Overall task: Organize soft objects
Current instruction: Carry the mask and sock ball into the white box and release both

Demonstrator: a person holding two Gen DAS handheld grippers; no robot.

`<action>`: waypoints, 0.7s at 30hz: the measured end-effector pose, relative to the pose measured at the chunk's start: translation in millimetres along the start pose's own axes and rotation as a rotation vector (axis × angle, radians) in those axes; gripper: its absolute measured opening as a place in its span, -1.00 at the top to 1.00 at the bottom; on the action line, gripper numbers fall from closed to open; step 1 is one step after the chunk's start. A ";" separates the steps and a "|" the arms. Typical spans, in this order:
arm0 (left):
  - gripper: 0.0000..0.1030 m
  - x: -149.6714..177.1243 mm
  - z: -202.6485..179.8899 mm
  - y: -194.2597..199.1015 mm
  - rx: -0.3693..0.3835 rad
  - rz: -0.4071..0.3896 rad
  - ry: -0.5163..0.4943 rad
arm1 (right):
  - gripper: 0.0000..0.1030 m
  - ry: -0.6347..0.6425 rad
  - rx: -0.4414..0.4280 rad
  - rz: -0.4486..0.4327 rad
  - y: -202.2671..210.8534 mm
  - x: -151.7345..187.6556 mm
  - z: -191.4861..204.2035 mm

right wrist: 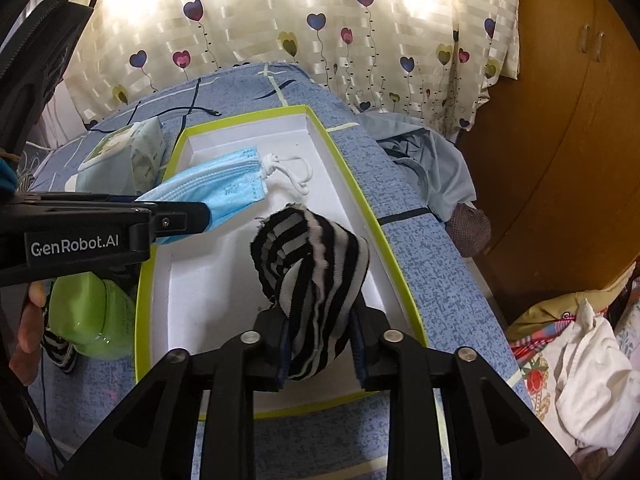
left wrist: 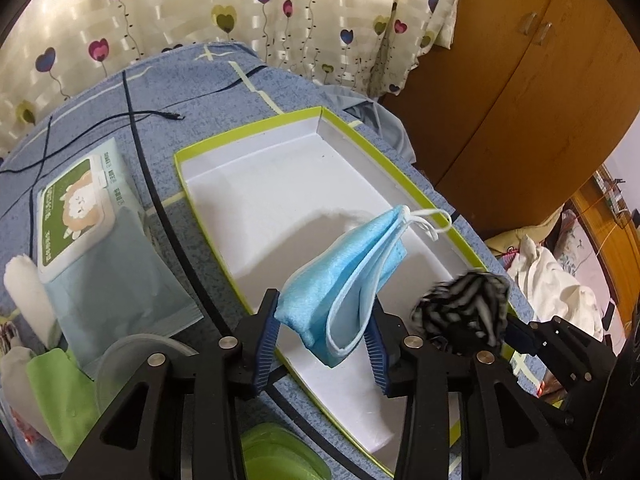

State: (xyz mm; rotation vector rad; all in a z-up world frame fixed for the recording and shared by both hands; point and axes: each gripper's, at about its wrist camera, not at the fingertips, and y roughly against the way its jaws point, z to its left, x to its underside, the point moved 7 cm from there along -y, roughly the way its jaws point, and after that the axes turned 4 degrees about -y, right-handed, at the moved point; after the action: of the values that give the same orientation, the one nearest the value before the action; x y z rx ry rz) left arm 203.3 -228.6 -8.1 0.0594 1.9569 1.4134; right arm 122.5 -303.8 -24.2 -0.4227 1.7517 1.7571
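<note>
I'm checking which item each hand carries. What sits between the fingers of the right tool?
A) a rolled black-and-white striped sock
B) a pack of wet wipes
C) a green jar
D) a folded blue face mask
A: the striped sock sits between the right tool fingers, above the white box.

Left gripper [left wrist: 324, 340] over white box [left wrist: 256, 200] with lime rim, on blue bedspread [left wrist: 192, 88]. Folded blue face mask [left wrist: 344, 280] between its blue pads [left wrist: 267, 336], ear loops dangling toward far rim. Striped sock [left wrist: 460, 308] bunched at right. Wipes pack [left wrist: 84, 208] beside box, left.
</note>
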 end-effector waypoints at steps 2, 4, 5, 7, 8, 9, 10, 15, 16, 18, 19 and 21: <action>0.16 0.6 -0.3 0.0 -0.002 0.002 -0.001 | 0.00 0.001 0.000 -0.004 1.0 0.4 0.1; 0.16 1.5 0.0 0.8 0.000 0.004 0.005 | -0.10 -0.001 -0.002 -0.011 3.2 0.0 0.0; 0.15 1.6 0.4 1.6 0.000 0.001 0.007 | -0.10 -0.003 -0.003 -0.012 3.9 -0.3 0.1; 0.14 1.4 1.0 4.0 -0.008 -0.003 0.010 | -0.10 -0.005 0.003 -0.017 5.6 -0.8 -0.9; 0.13 1.0 0.5 6.2 -0.009 -0.010 0.007 | -0.10 -0.007 0.005 -0.019 6.6 -1.0 -1.1; 0.11 0.8 0.2 8.0 -0.007 -0.013 0.006 | -0.10 -0.012 0.004 -0.020 7.8 -1.4 -1.8; 0.10 0.8 -0.1 11.2 -0.004 -0.019 0.007 | -0.10 -0.018 0.001 -0.025 9.7 -1.7 -2.0; -0.05 1.1 0.5 26.9 -0.005 -0.049 0.002 | -0.10 -0.018 -0.006 -0.049 20.2 -3.6 1.5; -0.06 1.4 0.4 29.6 -0.006 -0.052 -0.003 | -0.10 -0.017 -0.007 -0.054 22.8 -3.7 2.7; -0.07 2.7 1.5 34.2 -0.005 -0.055 0.006 | -0.10 -0.021 -0.010 -0.063 28.2 -3.5 4.3; -0.07 3.4 1.8 38.7 0.003 -0.066 0.012 | -0.10 -0.022 -0.012 -0.066 30.7 -3.1 5.6; -0.07 5.8 3.7 46.4 0.001 -0.077 0.017 | -0.11 -0.019 -0.014 -0.071 34.5 -2.4 7.0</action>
State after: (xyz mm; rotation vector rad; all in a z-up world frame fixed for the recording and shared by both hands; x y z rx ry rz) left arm 184.7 -204.6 27.6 -0.0278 1.9528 1.3667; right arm 104.2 -295.2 4.7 -0.4664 1.6916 1.7189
